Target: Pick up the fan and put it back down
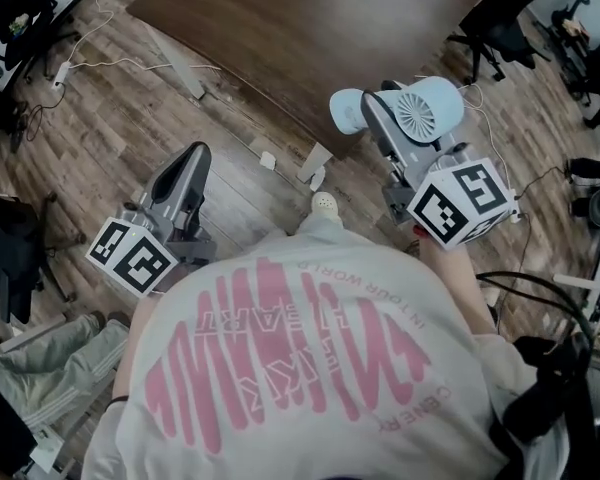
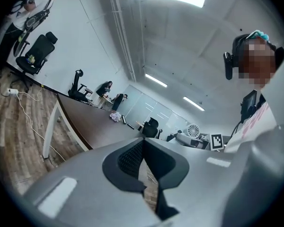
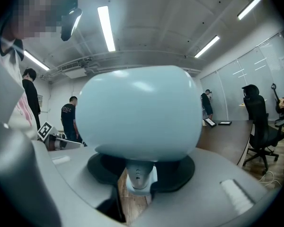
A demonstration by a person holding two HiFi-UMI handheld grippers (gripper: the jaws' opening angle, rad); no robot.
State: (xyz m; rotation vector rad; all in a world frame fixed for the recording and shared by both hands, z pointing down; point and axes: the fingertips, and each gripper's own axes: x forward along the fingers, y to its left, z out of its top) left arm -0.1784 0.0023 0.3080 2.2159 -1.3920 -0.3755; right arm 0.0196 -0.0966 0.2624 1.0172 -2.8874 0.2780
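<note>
item one, my right gripper [image 3: 141, 175]: closed on the fan [image 3: 139, 112], its two jaws clamped on the narrow pale stem just under the rounded pale-blue head, which filled most of the right gripper view. in the head view the same right gripper [image 1: 382, 106] reached away from my body with its marker cube [image 1: 462, 200] nearest me, and the fan [image 1: 420, 113] was off the ground, held over the wood floor [image 1: 110, 138] just beside the near edge of the dark table [image 1: 310, 28]; its round white grille faced up toward the head camera and its base disc [image 1: 348, 111] stuck out to the left of the jaws. item two, my left gripper [image 2: 142, 143]: closed and empty, the jaw tips meeting with nothing between them. in the head view it [image 1: 188, 163] hung over bare floor, well apart from the fan, marker cube [image 1: 132, 255] toward me. item three, surroundings: white cables [image 1: 90, 63] on the floor left of the table, a black office chair [image 1: 495, 23] at the table's far right, another chair [image 3: 258, 126] beside the table in the right gripper view, and two people [image 3: 68, 117] standing in the background. my white shirt with pink print [image 1: 310, 368] filled the lower part of the head view.
</note>
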